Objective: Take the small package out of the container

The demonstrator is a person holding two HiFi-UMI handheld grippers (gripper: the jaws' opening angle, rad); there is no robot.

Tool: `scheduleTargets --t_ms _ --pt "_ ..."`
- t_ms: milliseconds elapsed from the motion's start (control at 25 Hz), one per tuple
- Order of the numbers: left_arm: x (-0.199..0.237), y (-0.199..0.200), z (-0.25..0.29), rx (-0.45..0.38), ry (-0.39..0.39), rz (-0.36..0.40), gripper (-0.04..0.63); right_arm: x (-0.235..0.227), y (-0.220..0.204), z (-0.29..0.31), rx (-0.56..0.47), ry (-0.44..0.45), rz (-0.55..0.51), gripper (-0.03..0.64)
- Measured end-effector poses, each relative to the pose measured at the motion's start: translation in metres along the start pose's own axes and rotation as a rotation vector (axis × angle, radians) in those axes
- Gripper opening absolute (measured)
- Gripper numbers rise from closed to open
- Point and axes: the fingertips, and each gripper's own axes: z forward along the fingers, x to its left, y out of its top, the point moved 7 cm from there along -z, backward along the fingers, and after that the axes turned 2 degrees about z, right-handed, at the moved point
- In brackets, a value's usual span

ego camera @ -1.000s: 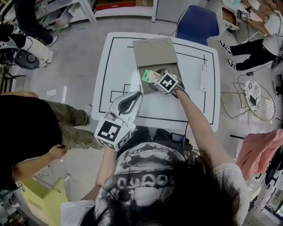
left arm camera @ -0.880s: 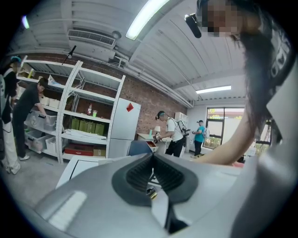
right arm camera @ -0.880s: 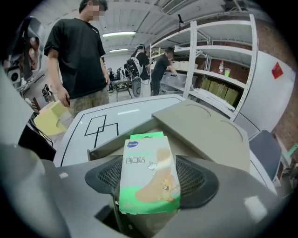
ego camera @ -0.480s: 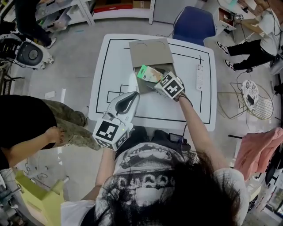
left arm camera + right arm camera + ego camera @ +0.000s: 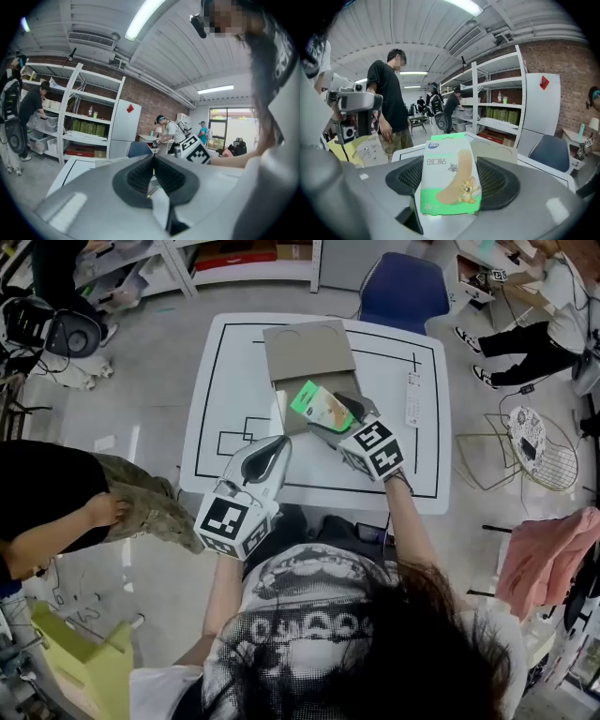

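White table [image 5: 234, 362]: bare to the left of the cardboard container [image 5: 307, 351], whose inside is mostly hidden by the small package [image 5: 322, 406]. Right gripper [image 5: 341, 414] clamps the package over the container's near end. Left gripper [image 5: 273, 452] jaws pressed together, empty, at the table's front edge.

small package [image 5: 322, 405]: flat green-white box, plaster picture on front, tilted, clamped in right gripper [image 5: 341, 414] jaws, over container | container [image 5: 307, 351]: brown cardboard box, flap open, on white table [image 5: 225, 381]
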Motion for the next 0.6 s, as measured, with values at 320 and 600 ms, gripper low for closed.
scheduleTargets --t_ms 320,600 --pt "-0.033 -0.002 0.006 0.01 0.023 -0.003 0.0 0.014 -0.023 -0.062 -0.059 -0.006 0.096 0.362" --pt "-0.078 -0.006 0.019 0.006 0.027 -0.004 0.0 0.016 -0.047 -0.112 -0.075 0.006 0.113 0.362"
